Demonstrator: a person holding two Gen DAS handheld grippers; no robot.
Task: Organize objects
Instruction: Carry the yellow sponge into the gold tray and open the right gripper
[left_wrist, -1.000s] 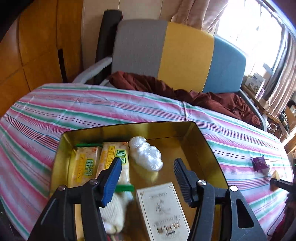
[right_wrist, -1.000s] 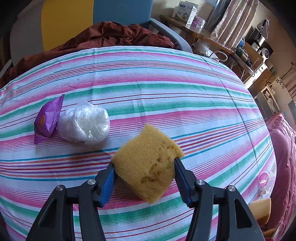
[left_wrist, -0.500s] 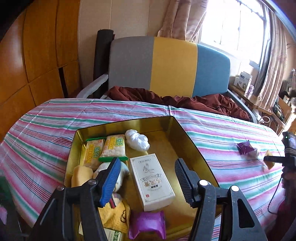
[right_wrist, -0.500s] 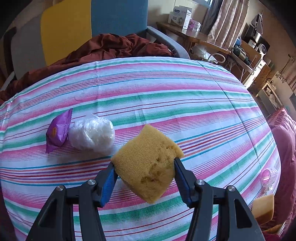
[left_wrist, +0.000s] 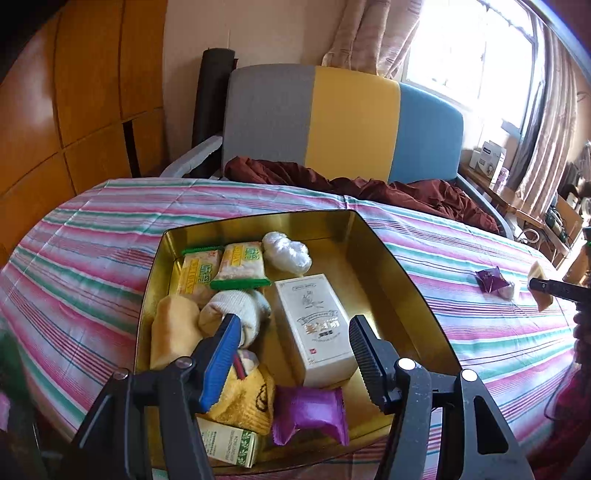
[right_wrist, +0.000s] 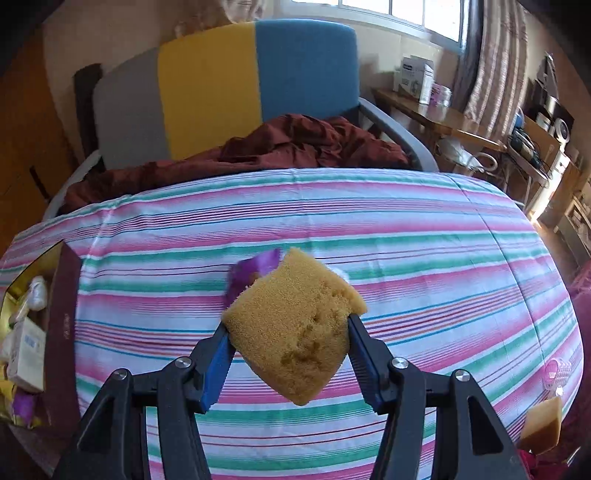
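My right gripper (right_wrist: 290, 338) is shut on a yellow sponge (right_wrist: 293, 328), held up above the striped tablecloth (right_wrist: 406, 258). A purple packet (right_wrist: 255, 271) peeks out behind the sponge. In the left wrist view, my left gripper (left_wrist: 291, 339) hangs open over the gold tin (left_wrist: 391, 266), with nothing between its fingers. Inside the tin lie a white box (left_wrist: 314, 325), two snack packs (left_wrist: 221, 273), a plastic-wrapped white lump (left_wrist: 286, 253), a rolled white glove (left_wrist: 236, 314), a purple packet (left_wrist: 310, 411) and more. Far right in that view, the right gripper (left_wrist: 543, 286) shows with the sponge.
A grey, yellow and blue sofa (left_wrist: 340, 122) with a maroon cloth (left_wrist: 406, 188) stands behind the table. The tin's dark outer wall (right_wrist: 62, 332) shows at the left of the right wrist view. Another sponge piece (right_wrist: 541, 428) sits at the lower right, and a cluttered side table (right_wrist: 436, 114) stands beyond.
The right gripper has lifted the sponge off the cloth and tilted up, so the purple packet and white lump slid behind it. The left gripper drew back, showing more of the tin.
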